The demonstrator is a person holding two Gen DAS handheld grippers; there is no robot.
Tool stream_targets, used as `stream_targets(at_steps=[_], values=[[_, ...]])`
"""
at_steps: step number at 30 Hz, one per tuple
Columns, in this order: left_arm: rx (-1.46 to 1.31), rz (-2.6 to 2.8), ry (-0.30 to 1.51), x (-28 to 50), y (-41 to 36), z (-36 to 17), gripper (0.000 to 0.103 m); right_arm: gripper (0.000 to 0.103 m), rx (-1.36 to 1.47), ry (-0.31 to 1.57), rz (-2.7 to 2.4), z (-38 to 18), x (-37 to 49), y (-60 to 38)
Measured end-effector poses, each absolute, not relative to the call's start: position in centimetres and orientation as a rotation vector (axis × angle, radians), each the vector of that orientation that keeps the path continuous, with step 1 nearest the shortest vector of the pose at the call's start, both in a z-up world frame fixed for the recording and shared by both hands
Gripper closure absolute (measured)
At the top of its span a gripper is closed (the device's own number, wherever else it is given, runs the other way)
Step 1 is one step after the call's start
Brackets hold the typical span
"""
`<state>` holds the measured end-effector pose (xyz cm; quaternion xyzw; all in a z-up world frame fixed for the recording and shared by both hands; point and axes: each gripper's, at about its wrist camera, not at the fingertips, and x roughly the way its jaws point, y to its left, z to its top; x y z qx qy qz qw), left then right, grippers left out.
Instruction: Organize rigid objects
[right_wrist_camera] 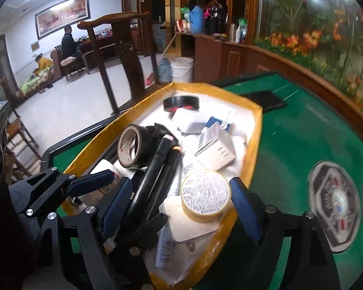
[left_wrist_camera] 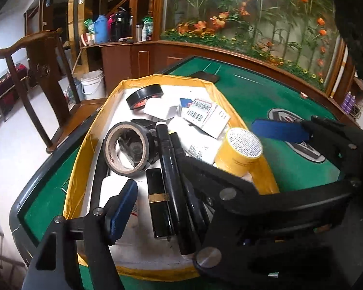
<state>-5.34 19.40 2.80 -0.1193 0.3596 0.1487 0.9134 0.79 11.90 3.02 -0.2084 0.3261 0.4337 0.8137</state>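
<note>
A yellow-rimmed box (left_wrist_camera: pixel 94 130) on the green table holds two black tape rolls (left_wrist_camera: pixel 125 149), black markers (left_wrist_camera: pixel 169 169), a black tube with a gold band (left_wrist_camera: pixel 158 207), white cartons (left_wrist_camera: pixel 205 116) and a yellow tape roll (right_wrist_camera: pixel 205 195). My right gripper (right_wrist_camera: pixel 181 183) stands open astride the yellow roll, and its pads do not press on it. The right gripper (left_wrist_camera: pixel 220 142) also crosses the left wrist view and hides one left finger. My left gripper (left_wrist_camera: pixel 179 200) is open above the markers and the tube, holding nothing. One left finger (right_wrist_camera: pixel 89 181) reaches in from the left.
The green felt table (left_wrist_camera: pixel 254 91) carries a dark flat case (right_wrist_camera: pixel 266 100) beyond the box and a round centre panel (right_wrist_camera: pixel 334 205) to the right. A wooden chair (left_wrist_camera: pixel 48 72) and a white bucket (left_wrist_camera: pixel 93 84) stand off the table's far left edge. A planter wall runs behind.
</note>
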Motion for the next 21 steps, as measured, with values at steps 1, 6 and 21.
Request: stream_targets(at_steps=[1,6,21], values=[[-0.253,0.297,0.731,-5.5,19.5,3.0,0.024,0.021,-0.445,0.677,0.92,3.3,0.5,11.8],[-0.265,0.251,0.701,-6.2,19.6,3.6,0.021,0.019,-0.422,0.644,0.903,4.2,-0.6,11.5],[-0.314,0.248,0.612,-8.6,18.7,4.0,0.01,0.018,-0.202,0.616,0.808,4.5,-0.1,3.6]])
